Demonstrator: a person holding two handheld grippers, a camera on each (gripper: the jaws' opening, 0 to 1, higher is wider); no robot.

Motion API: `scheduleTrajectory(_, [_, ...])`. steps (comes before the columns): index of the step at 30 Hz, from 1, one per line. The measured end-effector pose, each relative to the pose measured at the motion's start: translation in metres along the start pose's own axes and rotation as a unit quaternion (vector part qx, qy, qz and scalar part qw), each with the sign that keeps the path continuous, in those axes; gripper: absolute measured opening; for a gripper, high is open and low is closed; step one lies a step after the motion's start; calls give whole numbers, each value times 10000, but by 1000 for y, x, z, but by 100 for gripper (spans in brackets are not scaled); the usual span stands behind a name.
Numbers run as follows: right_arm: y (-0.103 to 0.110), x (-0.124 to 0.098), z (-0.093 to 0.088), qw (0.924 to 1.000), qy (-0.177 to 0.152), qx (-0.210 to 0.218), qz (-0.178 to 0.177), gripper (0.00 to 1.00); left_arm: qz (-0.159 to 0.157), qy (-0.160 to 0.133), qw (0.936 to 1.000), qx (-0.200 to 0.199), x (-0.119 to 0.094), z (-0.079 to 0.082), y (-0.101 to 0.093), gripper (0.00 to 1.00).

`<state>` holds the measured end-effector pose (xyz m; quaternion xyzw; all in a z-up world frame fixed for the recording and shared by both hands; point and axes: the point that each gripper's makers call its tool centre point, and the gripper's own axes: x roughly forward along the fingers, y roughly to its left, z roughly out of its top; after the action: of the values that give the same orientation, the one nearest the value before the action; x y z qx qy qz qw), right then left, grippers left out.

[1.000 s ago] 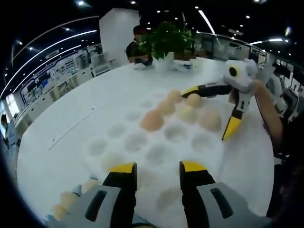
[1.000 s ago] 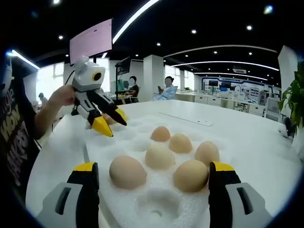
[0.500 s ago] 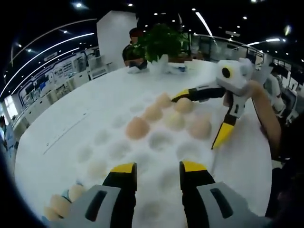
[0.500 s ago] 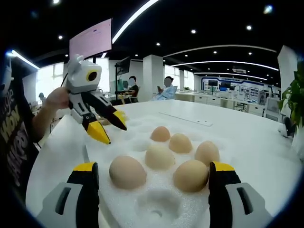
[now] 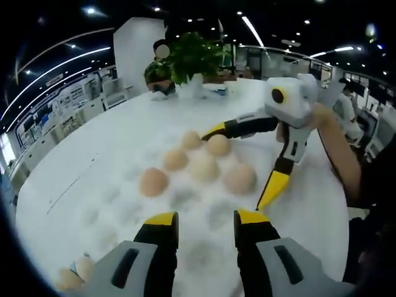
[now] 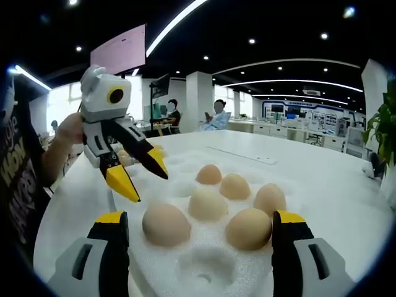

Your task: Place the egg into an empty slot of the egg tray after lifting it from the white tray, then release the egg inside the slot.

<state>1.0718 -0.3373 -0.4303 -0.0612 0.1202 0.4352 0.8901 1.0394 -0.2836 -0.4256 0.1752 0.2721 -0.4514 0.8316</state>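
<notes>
Since a second ago, left gripper (image 6: 141, 177) has lifted above the egg tray (image 6: 204, 263), jaws parted and empty. Right gripper (image 6: 198, 238) waits wide apart. Eggs (image 5: 74, 274) remain beside; fragile, smooth, so grasp the sides gently.

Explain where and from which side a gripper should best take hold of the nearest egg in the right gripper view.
Probably from above, jaws closing across the rounded middle of the nearest egg: its lower half sits in a slot of the egg tray, leaving only the domed top exposed.
</notes>
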Motion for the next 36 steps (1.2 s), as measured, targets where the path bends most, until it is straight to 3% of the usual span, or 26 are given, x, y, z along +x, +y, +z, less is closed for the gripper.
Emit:
scheduleTrajectory(8, [-2, 1, 0, 10000, 2, 0, -1, 100, -15, -93, 10000, 26, 4, 7, 0, 36])
scheduleTrajectory(11, [-3, 1, 0, 10000, 0, 0, 0, 100, -157, -159, 9997, 67, 6, 11, -10, 36])
scheduleTrajectory(16, [-4, 1, 0, 10000, 0, -1, 1, 100, -417, -238, 9988, 59, 14, 21, -11, 36])
scheduleTrajectory(18, [-4, 1, 0, 10000, -1, -1, 2, 100, -604, -128, 9979, 192, 18, 22, -19, 36])
scheduleTrajectory(22, [-6, 1, 0, 10000, -3, 0, 4, 100, -676, -61, 9973, 275, 21, 25, -22, 35])
scheduleTrajectory(24, [-6, 1, 0, 10000, 1, -3, 3, 100, -943, -222, 9953, 49, 22, 31, -31, 35])
scheduleTrajectory(27, [-6, 1, 0, 10000, 1, -7, 7, 100, -1326, -103, 9910, 134, 26, 30, -29, 28])
scheduleTrajectory(29, [-6, 1, 0, 10000, 3, -11, 8, 100, -1343, -45, 9908, 154, 30, 31, -22, 29])
scheduleTrajectory(36, [-7, 2, 0, 10000, 8, -25, 19, 100, -1758, 25, 9843, 140, 34, 31, -27, 25])
